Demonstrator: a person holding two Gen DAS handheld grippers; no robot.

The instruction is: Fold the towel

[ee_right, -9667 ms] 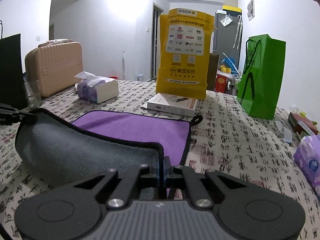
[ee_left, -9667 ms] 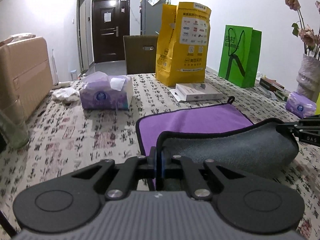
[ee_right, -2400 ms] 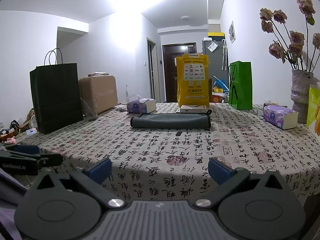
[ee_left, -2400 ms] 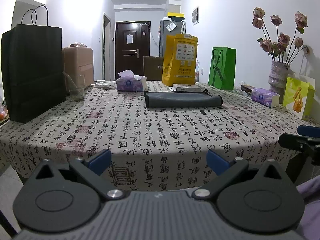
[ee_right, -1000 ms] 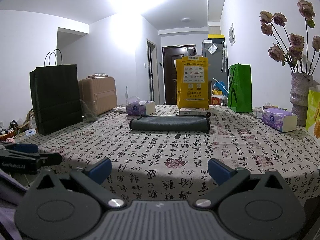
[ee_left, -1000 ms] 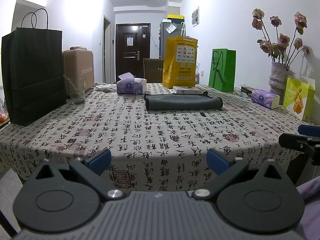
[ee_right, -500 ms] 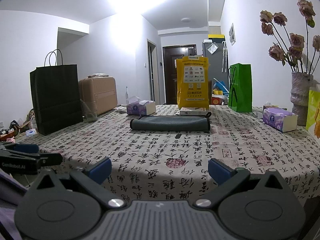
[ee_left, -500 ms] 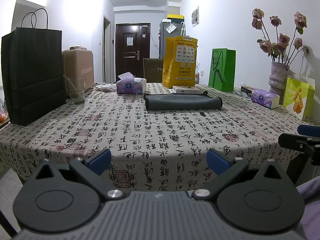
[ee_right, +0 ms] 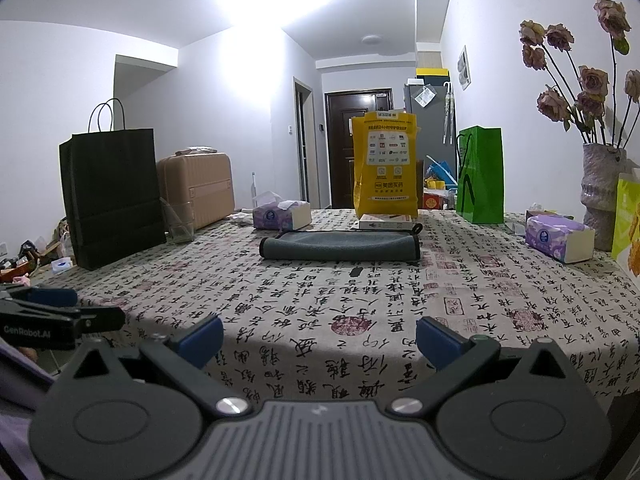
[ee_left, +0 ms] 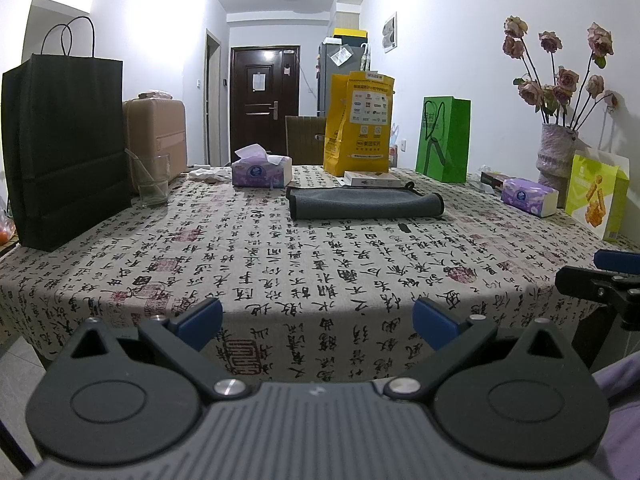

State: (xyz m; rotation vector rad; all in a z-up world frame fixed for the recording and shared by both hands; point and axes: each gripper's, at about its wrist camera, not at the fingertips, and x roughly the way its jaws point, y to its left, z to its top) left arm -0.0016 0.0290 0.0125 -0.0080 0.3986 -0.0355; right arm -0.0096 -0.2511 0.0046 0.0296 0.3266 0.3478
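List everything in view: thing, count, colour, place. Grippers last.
towel: 1, grey, folded, mid-table
tablecloth: 1, beige with black script, over the table
black bag: 1, left edge
glass: 1, clear, beside the black bag
suitcase: 1, tan, behind the glass
tissue packs: 2, purple, one far left, one right
yellow bag: 1, far end
box: 1, white, before the yellow bag
green bag: 1, far right
vase: 1, pale, dried roses, right
left gripper: open, off the table's near edge
right gripper: open, likewise
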